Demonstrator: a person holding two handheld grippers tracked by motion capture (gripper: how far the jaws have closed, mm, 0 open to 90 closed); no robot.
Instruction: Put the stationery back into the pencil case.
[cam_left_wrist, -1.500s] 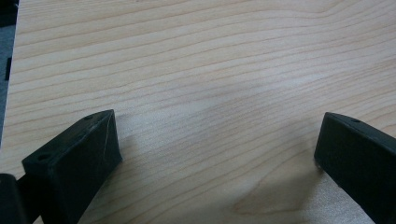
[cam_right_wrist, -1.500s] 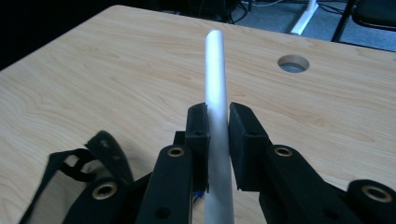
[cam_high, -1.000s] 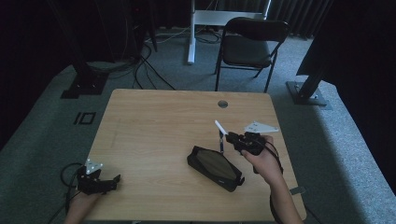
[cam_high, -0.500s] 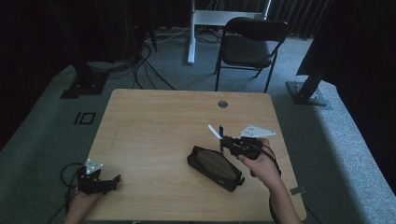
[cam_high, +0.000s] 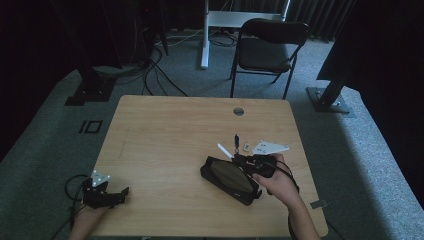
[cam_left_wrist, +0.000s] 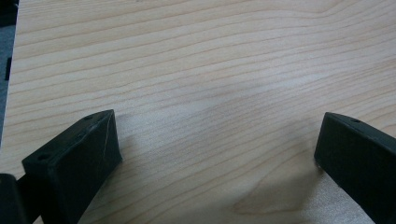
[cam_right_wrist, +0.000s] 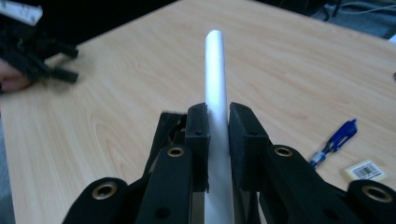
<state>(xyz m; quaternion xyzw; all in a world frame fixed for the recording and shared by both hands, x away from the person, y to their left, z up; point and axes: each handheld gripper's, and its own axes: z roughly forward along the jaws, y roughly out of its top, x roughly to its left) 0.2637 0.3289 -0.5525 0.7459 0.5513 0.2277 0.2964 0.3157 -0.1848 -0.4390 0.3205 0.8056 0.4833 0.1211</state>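
My right gripper hovers over the near right part of the table, shut on a white pen that sticks out past its jaws toward the left. A black pencil case lies flat just under and in front of it. At the table's near left corner my left gripper rests low over bare wood. Its jaws stand wide apart with nothing between them.
A blue pen and a small white barcode label lie just beyond the right gripper. The wooden table has a cable hole at the back. A black chair stands behind.
My right gripper has carried the white pen left and nearer, over the top of the pencil case. The left gripper has stayed put.
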